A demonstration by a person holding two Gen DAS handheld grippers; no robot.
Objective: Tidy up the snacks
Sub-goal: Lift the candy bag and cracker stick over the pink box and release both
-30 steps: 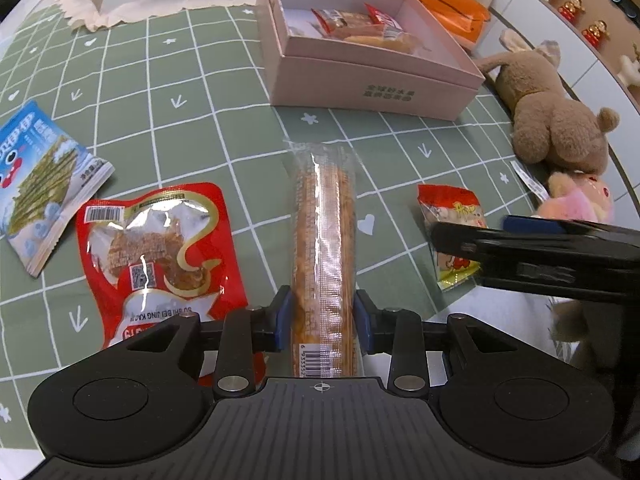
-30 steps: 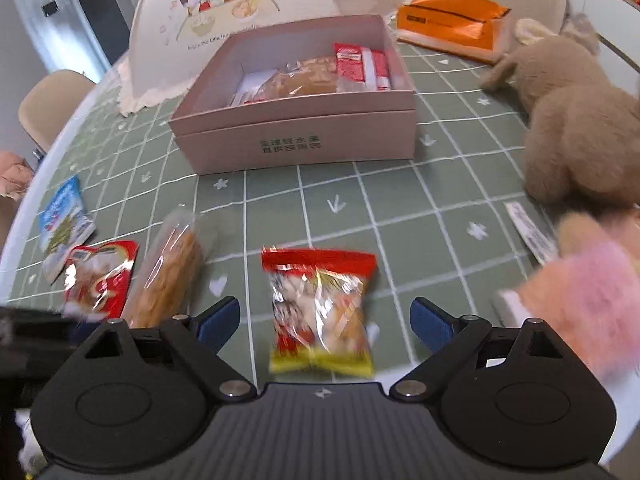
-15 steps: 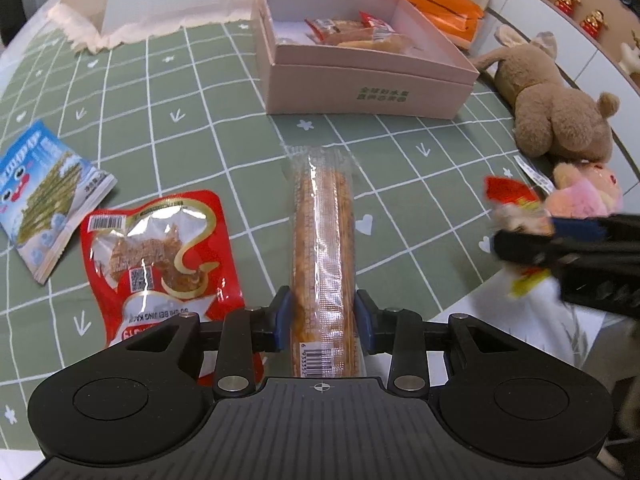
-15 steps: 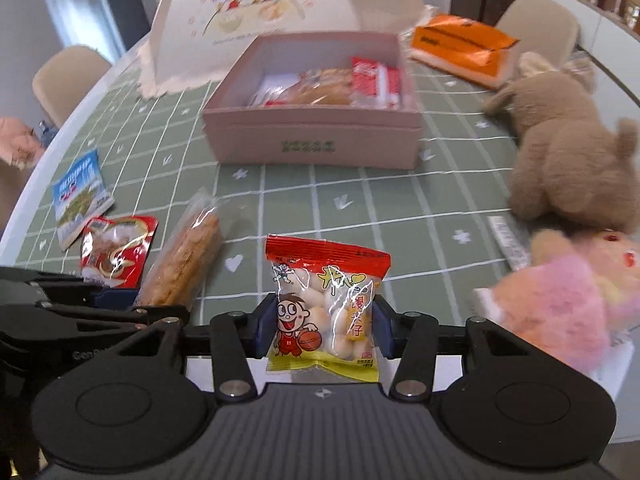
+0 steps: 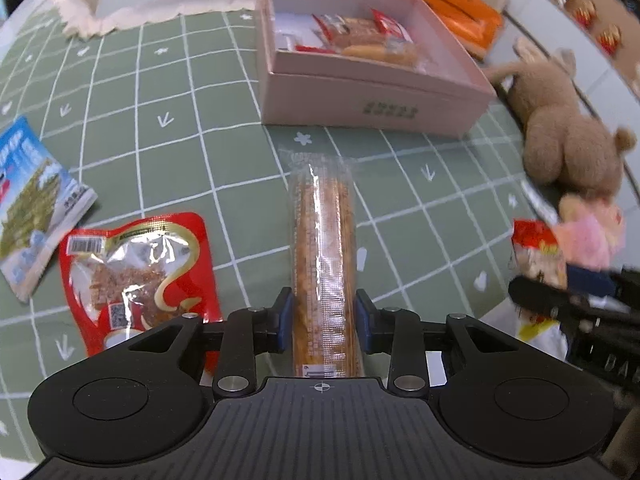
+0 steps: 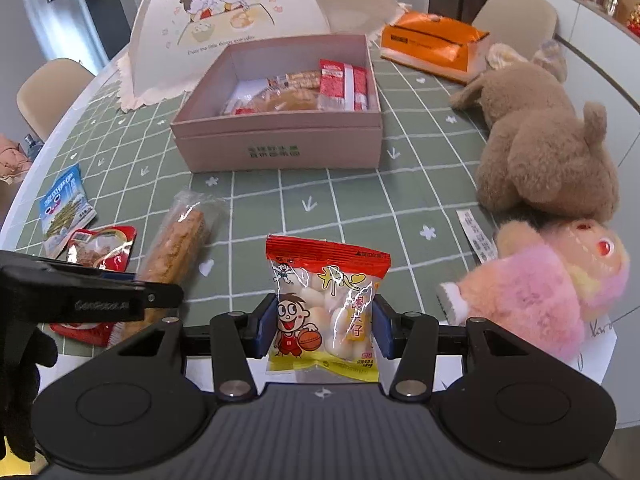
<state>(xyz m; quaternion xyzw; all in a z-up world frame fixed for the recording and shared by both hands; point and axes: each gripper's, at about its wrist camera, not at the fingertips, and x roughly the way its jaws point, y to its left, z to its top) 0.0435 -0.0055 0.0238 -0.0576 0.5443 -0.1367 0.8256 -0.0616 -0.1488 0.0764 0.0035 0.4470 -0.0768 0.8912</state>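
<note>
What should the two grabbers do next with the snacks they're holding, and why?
Probably carry both forward to the pink box. The right gripper is shut on the red-topped snack bag, the left gripper on the long biscuit pack, and the open box already holds snacks.

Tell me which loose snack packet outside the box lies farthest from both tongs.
The blue-and-white seaweed packet at the table's left edge. The red jerky pouch lies nearer, and the long cracker stick and cartoon-boy puff bag are gripped.

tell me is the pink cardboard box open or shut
Open: the pink cardboard box has no lid on, and wrapped snacks show inside it.
</note>
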